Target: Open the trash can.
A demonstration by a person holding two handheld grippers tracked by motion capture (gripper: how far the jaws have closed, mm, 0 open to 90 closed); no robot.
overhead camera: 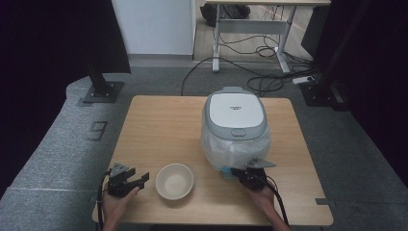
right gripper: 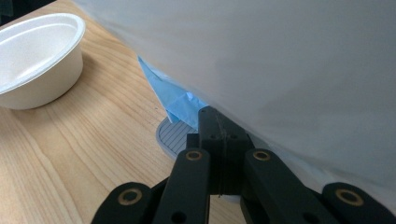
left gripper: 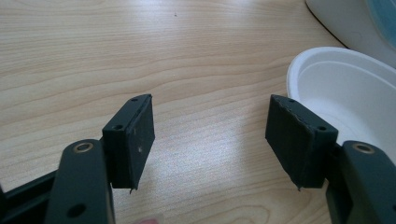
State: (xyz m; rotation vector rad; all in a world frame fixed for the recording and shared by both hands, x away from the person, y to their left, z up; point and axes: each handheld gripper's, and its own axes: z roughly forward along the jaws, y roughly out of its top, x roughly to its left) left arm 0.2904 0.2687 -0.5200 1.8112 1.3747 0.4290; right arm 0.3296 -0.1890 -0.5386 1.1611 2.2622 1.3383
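Nearest to you, your left gripper rests at the near left edge of the table, held in your left hand. In the left gripper view its jaws stand wide apart with only bare wood between them; nothing is gripped. The white bowl sits upright just to the right of this gripper, close to one jaw but not touching it.

To the right of the bowl, your right gripper is held in your right hand, with its tips at the near base of the rice cooker. In the right gripper view the jaws are pressed together. A blue piece of film or paper shows right at the jaw tips, under the edge of the clear plastic wrap that covers the cooker body. You cannot tell from the views whether the blue piece is pinched between the jaws. A round ribbed foot of the cooker lies just beside the tips.

Farther off, the cooker stands on the right half of the table with its lid closed.
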